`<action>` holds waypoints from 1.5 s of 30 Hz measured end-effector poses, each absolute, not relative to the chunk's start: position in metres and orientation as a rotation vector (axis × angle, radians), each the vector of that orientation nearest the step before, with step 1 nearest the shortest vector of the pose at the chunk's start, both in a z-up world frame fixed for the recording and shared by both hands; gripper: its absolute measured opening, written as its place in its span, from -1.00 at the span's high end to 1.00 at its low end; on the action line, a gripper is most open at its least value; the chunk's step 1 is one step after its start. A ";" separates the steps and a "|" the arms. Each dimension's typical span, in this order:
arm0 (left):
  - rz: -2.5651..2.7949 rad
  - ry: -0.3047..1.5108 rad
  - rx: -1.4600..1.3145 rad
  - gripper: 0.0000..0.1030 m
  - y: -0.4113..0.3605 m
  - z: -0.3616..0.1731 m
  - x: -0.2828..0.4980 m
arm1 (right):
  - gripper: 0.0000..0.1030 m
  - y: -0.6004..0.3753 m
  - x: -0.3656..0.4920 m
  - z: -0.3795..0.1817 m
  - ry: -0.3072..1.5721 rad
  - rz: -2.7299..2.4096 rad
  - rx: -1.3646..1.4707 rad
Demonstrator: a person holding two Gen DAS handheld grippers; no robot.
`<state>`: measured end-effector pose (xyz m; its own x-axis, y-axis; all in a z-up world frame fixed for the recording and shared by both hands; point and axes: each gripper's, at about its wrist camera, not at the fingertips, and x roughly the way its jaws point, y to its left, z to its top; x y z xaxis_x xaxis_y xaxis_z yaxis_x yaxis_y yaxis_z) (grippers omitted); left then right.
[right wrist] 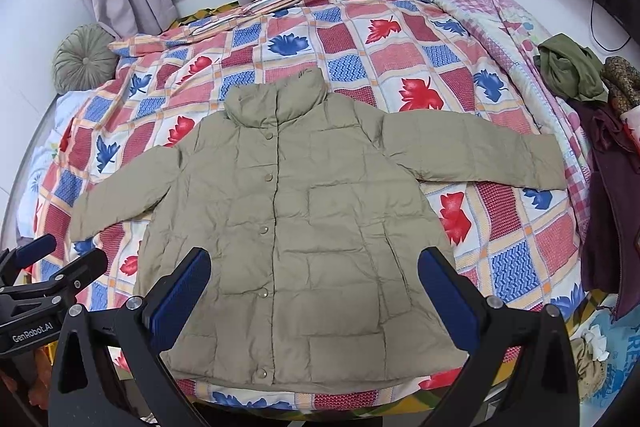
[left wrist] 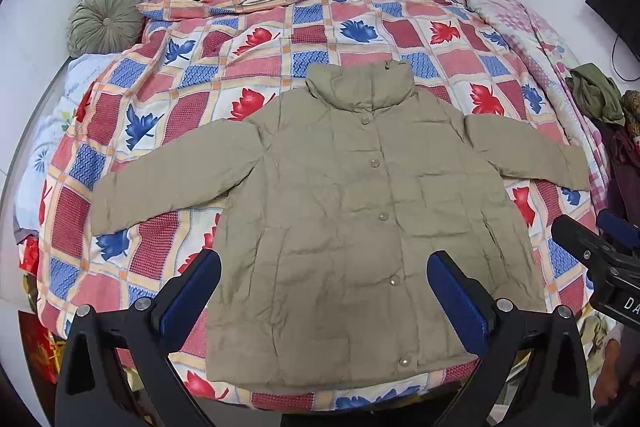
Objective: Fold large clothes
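The jacket (left wrist: 360, 219) lies flat on the bed (left wrist: 192, 75), buttoned, front up, sleeves spread. It looks puffy, light and soft, likely slippery; pinch a sleeve cuff or hem corner. Left hand-held gripper (left wrist: 324, 291) hovers over the jacket's hem, jaws wide, empty. Right hand-held gripper (right wrist: 314, 285) hovers likewise, wide and empty.

Matt quilted cloth jacket (left wrist: 344, 219) on printed cotton-like bedspread (left wrist: 240, 39)
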<state>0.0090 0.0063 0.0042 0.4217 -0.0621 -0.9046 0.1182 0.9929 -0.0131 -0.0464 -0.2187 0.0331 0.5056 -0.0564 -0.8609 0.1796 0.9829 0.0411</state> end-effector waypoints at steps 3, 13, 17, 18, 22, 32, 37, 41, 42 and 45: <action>-0.115 1.132 0.056 -1.00 0.006 0.004 0.009 | -1.00 -0.219 -0.046 0.033 1.033 -0.142 0.133; -0.118 1.130 0.056 -1.00 0.003 0.002 0.007 | -1.00 -0.218 -0.046 0.033 1.030 -0.143 0.132; -0.118 1.131 0.054 -1.00 0.003 0.003 0.007 | -1.00 -0.219 -0.046 0.033 1.031 -0.143 0.132; -0.117 1.131 0.055 -1.00 0.003 0.003 0.007 | -1.00 -0.219 -0.046 0.033 1.032 -0.144 0.132; -0.115 1.131 0.055 -1.00 0.003 0.002 0.007 | -1.00 -0.219 -0.046 0.033 1.032 -0.143 0.133; -0.118 1.131 0.055 -1.00 0.003 0.001 0.007 | -1.00 -0.217 -0.045 0.033 1.034 -0.144 0.135; -0.116 1.133 0.054 -1.00 0.003 0.001 0.007 | -1.00 -0.218 -0.046 0.032 1.032 -0.142 0.131; -0.115 1.134 0.053 -1.00 0.004 0.000 0.007 | -1.00 -0.215 -0.044 0.034 1.034 -0.142 0.130; -0.114 1.133 0.053 -1.00 0.004 0.000 0.008 | -1.00 -0.218 -0.045 0.032 1.033 -0.142 0.132; -0.114 1.133 0.052 -1.00 0.005 0.000 0.008 | -1.00 -0.218 -0.046 0.032 1.032 -0.142 0.132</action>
